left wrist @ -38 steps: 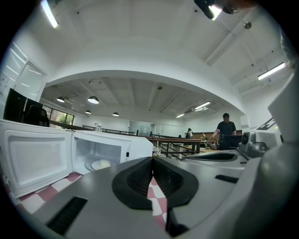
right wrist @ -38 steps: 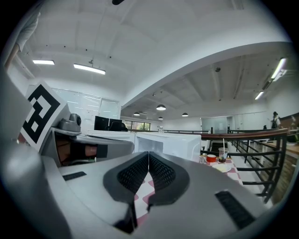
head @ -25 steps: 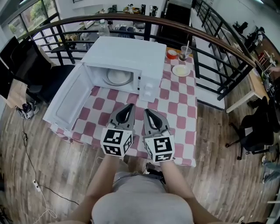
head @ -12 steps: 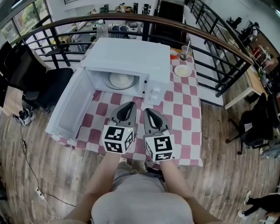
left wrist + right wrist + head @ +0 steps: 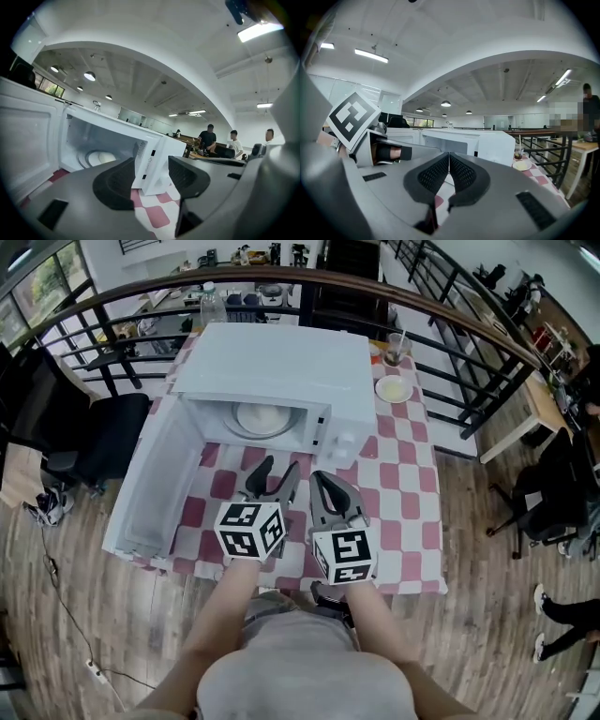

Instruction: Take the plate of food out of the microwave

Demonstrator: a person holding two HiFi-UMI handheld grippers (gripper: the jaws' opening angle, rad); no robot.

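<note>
A white microwave [image 5: 281,362] stands on the checked table [image 5: 398,484] with its door [image 5: 159,484] swung open to the left. Inside, on the turntable, lies a white plate of pale food [image 5: 261,418], also visible in the left gripper view as the plate [image 5: 101,158] deep in the cavity. My left gripper [image 5: 275,470] hovers over the table just in front of the cavity; its jaws have just been opening and nothing is between them. Beside it on the right, my right gripper [image 5: 328,486] is shut and empty, facing the microwave [image 5: 464,140].
A small plate [image 5: 393,388] and a cup with a straw [image 5: 396,348] sit at the table's far right corner. A curved railing [image 5: 450,320] runs behind the table. A black chair [image 5: 103,427] stands left of the open door.
The left gripper's jaws have gone from shut to open. Both grippers have moved forward over the table toward the microwave front.
</note>
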